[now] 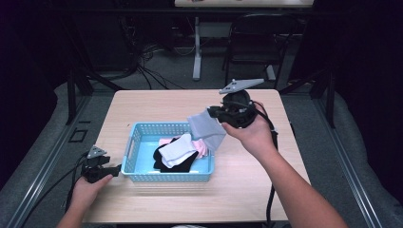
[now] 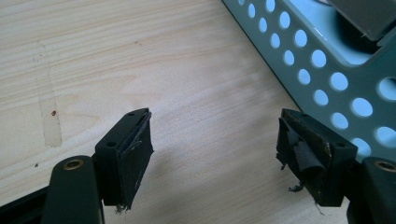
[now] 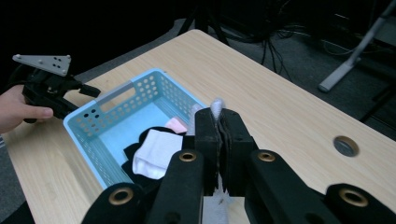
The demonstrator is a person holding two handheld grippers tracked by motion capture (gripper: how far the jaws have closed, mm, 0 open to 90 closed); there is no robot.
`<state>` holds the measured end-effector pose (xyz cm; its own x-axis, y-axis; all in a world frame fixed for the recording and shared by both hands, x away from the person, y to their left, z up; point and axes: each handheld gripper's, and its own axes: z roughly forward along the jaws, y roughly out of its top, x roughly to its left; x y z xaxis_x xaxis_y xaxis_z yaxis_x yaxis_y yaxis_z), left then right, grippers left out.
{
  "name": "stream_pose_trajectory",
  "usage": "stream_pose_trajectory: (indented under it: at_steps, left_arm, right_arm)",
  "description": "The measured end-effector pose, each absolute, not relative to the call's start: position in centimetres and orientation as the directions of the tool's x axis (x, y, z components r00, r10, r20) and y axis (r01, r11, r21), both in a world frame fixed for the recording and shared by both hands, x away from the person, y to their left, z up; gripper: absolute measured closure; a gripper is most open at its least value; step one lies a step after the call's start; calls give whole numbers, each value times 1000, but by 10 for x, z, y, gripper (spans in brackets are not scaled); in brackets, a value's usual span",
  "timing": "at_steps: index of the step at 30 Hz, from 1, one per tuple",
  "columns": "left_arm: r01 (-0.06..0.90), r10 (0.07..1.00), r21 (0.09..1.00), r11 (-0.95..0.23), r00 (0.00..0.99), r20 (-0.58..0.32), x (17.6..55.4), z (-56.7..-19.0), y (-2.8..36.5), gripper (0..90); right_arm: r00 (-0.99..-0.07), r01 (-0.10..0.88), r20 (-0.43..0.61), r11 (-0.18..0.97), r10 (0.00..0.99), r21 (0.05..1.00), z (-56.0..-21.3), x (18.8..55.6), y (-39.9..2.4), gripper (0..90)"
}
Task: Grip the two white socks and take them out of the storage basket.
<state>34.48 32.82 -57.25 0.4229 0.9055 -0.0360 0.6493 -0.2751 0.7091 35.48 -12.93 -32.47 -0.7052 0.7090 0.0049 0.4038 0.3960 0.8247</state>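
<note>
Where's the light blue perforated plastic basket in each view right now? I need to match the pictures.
High view: light blue perforated plastic basket at table centre-left, socks inside.
Left gripper view: its holed wall fills the upper right, beside the open jaws.
Right gripper view: left of centre, beyond the shut jaws.
Shared landmark: the pale wooden tabletop.

Black left gripper (image 2: 215, 149), black right gripper (image 3: 218, 140), brass-ringed screws, frayed jaws, grey three-cornered plates, trailing black cables

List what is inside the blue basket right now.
The blue basket holds a white sock lying on black fabric, with a pink piece beside them. Whatever lies under that pile is covered. The grey sock hangs above the rim, clamped in the right gripper.
</note>
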Motion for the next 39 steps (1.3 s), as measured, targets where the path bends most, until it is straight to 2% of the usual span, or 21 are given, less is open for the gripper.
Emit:
stream_pose_trajectory:
  at_steps: [9,21,33,39]
  left_arm:
    - [651,906,707,-276,422,-35,345,-573,328,264]
    - [652,906,705,-279,423,-32,345,-573,328,264]
    - [652,906,704,-281,423,-31,345,-573,328,264]
    - [653,906,703,-280,422,-31,345,-573,328,264]
  right_arm:
    - [-656,438,4,377,754,816,-331,345,-164,870]
    - [-623,478,29,351,781,805,-353,341,-184,869]
    - [-580,564,92,318,809,762,-404,349,-196,868]
    - [-519,616,120,273,846,739,-428,364,-213,868]
